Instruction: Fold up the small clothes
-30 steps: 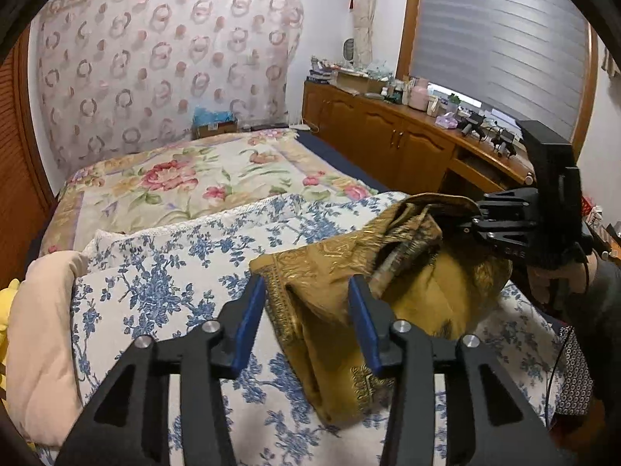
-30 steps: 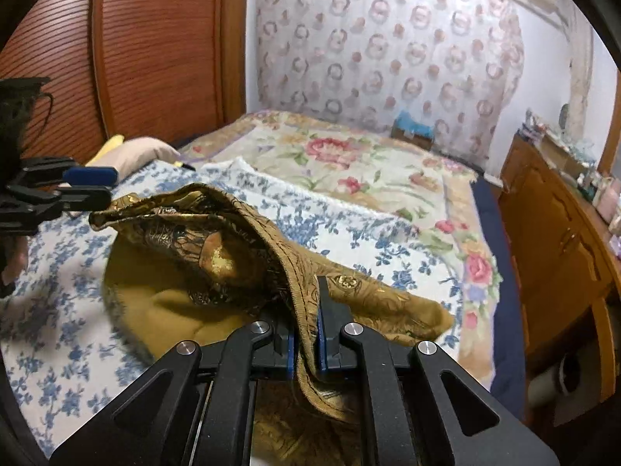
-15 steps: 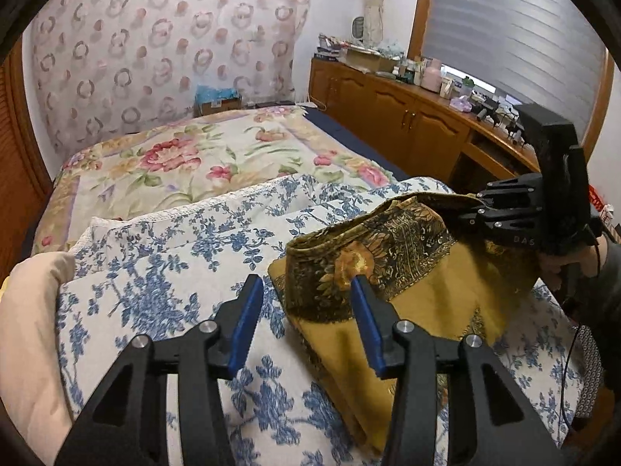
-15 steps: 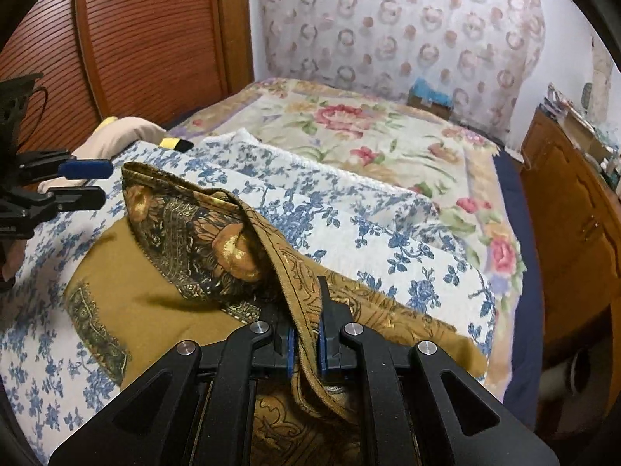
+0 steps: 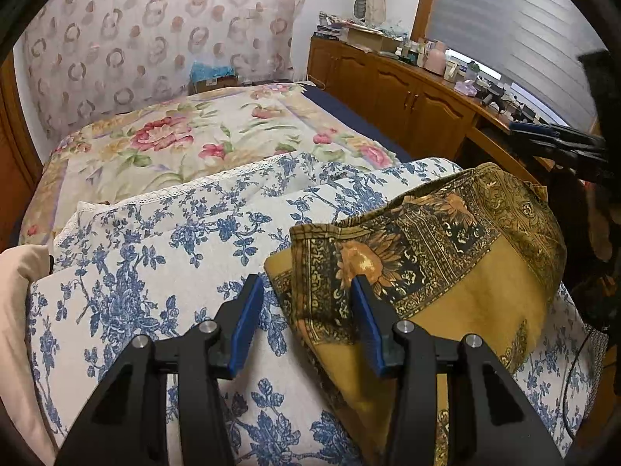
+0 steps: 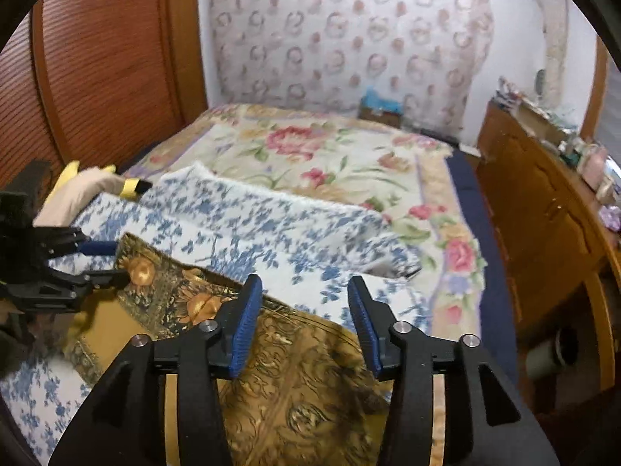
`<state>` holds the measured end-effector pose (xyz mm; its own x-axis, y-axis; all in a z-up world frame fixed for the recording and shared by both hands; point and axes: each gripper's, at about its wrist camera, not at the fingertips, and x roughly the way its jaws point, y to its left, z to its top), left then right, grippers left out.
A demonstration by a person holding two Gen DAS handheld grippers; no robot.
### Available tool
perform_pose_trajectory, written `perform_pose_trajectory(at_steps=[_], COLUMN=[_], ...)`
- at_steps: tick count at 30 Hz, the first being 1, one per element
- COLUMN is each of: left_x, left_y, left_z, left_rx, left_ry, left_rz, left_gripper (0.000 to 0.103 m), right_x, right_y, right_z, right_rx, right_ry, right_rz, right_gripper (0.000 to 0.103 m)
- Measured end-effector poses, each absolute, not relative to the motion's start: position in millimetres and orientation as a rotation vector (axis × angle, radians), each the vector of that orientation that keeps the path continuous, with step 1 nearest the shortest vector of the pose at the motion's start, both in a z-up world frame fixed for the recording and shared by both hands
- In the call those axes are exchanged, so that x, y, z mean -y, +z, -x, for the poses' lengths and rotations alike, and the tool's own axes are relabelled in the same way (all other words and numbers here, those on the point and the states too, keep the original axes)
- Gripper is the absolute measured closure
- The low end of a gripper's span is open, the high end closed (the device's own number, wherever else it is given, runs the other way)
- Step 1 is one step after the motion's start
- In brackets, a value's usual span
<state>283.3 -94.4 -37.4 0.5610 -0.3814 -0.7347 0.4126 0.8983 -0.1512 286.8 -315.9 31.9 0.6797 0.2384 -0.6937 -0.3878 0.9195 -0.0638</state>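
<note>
Mustard-gold patterned cloth with dark floral border [image 5: 446, 272] on blue-and-white floral bedspread [image 5: 155, 272], one border flap laid over. Left tongs [image 5: 306, 318] parted, straddling cloth's corner, not gripping. Right tongs [image 6: 302, 322] opening above cloth, released. First fold apparently done; further folds left.

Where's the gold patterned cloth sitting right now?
The gold patterned cloth lies folded on the blue floral quilt, right of centre in the left wrist view and just ahead of the left gripper.
</note>
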Motion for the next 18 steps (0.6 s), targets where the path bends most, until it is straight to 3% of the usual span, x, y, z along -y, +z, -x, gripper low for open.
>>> perform_pose_trajectory(at_steps=[2, 13, 18], left_x=[95, 97, 98], left_y=[-39, -56, -57], left_z=[-286, -301, -301], left_rx=[-0.860, -0.912, -0.915], left_ry=[-0.466, -0.476, -0.478], left_rz=[-0.041, -0.042, -0.043], left_gripper=[0.057, 0.056, 0.055], right_x=[326, 380, 391], right_y=[32, -35, -47], right_z=[-277, -252, -258], right_rx=[-0.747, -0.918, -0.921], right_ry=[0.339, 0.213, 0.182], right_rz=[0.189, 0.052, -0.017], right_gripper=[0.044, 0.041, 0.028])
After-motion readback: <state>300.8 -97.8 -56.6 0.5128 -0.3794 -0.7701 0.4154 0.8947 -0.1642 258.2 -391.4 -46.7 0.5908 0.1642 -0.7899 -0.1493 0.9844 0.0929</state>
